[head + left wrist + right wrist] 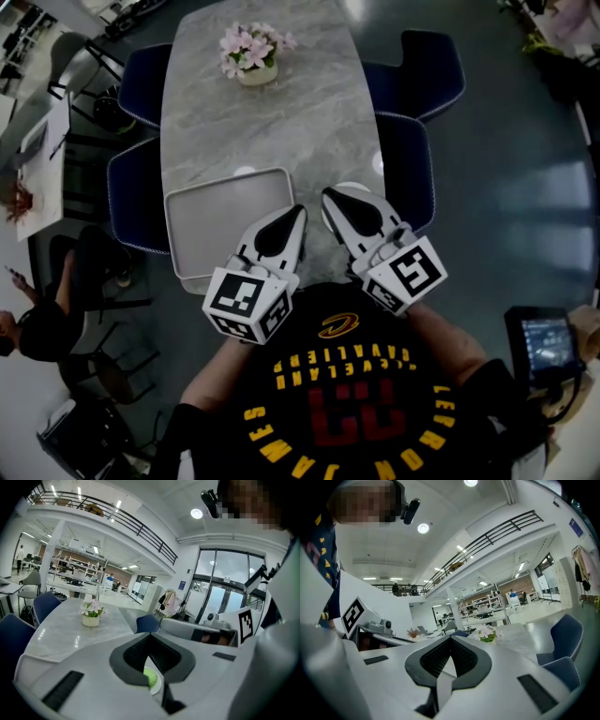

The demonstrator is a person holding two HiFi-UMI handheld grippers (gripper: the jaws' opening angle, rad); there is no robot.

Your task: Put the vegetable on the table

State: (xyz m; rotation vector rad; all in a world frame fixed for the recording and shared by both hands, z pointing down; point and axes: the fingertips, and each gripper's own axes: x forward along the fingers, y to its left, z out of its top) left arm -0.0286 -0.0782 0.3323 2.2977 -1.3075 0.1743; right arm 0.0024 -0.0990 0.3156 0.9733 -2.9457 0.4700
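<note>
Head view: my left tool and right tool hover over the near end of the surface. Left gripper view: tips pressed together, with the green vegetable on a white plate below them. Right gripper view: pressed together too, nothing pinched.

Pale green vegetable on round white plate: only a sliver shows, in the gap behind the left gripper's closed tips. Head view: plate mostly covered by right gripper; far rim alone visible.

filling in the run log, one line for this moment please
left gripper: jaws shut, empty | right gripper: jaws shut, empty | green vegetable: on white plate
</note>
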